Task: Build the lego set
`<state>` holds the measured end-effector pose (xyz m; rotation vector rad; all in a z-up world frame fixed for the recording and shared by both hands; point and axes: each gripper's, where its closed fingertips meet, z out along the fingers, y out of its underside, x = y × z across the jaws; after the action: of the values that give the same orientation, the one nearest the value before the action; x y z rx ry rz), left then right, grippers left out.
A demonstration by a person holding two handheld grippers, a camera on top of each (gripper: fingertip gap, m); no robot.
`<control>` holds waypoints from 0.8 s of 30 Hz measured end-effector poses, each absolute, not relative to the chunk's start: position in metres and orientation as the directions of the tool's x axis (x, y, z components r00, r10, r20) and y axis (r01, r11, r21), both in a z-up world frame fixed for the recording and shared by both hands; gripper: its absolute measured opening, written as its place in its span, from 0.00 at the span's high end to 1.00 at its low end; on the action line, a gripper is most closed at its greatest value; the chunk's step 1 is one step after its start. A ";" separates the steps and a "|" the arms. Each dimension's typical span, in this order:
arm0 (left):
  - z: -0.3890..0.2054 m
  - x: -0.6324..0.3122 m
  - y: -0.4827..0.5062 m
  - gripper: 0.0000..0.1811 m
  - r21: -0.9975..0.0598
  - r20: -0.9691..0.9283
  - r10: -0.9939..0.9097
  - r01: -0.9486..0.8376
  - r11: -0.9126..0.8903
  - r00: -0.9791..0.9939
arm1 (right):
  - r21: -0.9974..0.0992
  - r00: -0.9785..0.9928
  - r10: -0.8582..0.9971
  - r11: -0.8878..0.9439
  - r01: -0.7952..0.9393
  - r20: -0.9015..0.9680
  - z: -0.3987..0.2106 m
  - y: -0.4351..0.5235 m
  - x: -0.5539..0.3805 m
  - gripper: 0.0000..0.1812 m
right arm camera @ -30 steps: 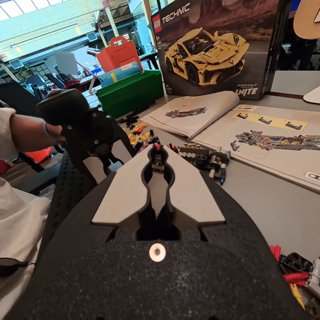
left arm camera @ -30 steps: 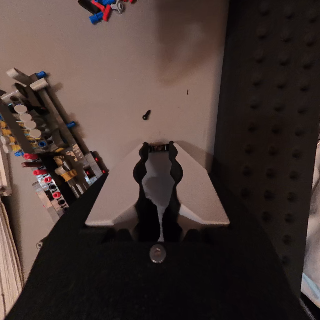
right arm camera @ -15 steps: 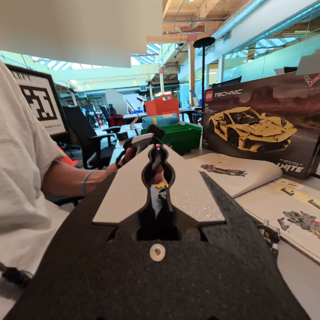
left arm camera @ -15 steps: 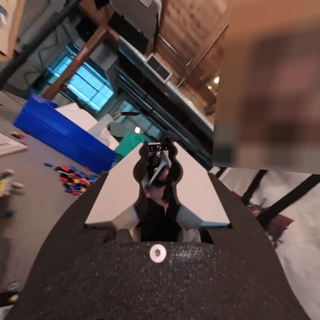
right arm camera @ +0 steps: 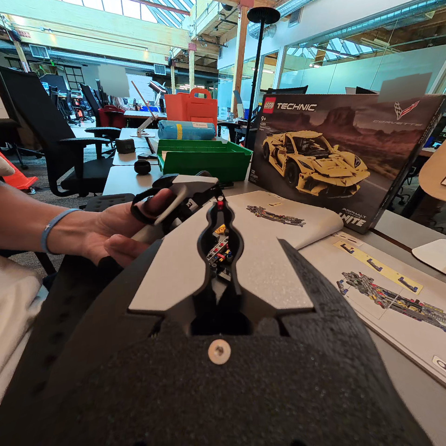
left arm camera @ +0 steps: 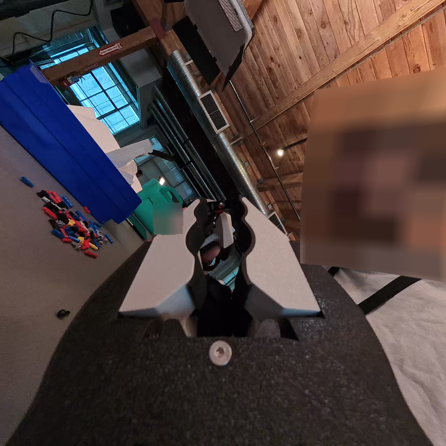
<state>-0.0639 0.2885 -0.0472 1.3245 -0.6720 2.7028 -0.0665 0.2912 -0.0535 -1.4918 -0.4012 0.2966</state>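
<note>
Above grey table (right arm camera: pixel 398 376): both tools pinch red-tipped piece (right arm camera: pixel 220 204) | wooden ceiling (left arm camera: pixel 313 48)

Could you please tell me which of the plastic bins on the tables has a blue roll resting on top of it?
The green bin, behind the instruction booklet; the blue bin carries no roll.

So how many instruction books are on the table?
2. The folded booklet lies before the car box; the flat booklet lies nearer the camera, at right. Others may be hidden.
</note>
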 end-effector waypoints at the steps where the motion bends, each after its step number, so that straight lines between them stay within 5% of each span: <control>1: -0.047 -0.064 0.288 0.89 -0.360 0.766 -0.142 -0.235 -0.903 -0.627 | -0.996 0.899 0.430 0.064 0.056 0.078 -0.053 0.291 -0.067 0.98; 24: -0.057 -0.063 0.286 0.89 -0.476 0.770 -0.276 -0.231 -0.848 -0.575 | -0.985 0.912 0.373 0.064 0.160 0.172 -0.059 0.293 -0.067 0.98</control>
<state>-0.0634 0.2858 -0.0566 1.4597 -0.8717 2.6730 -0.0674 0.2928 -0.0591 -1.5129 -0.4363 0.1689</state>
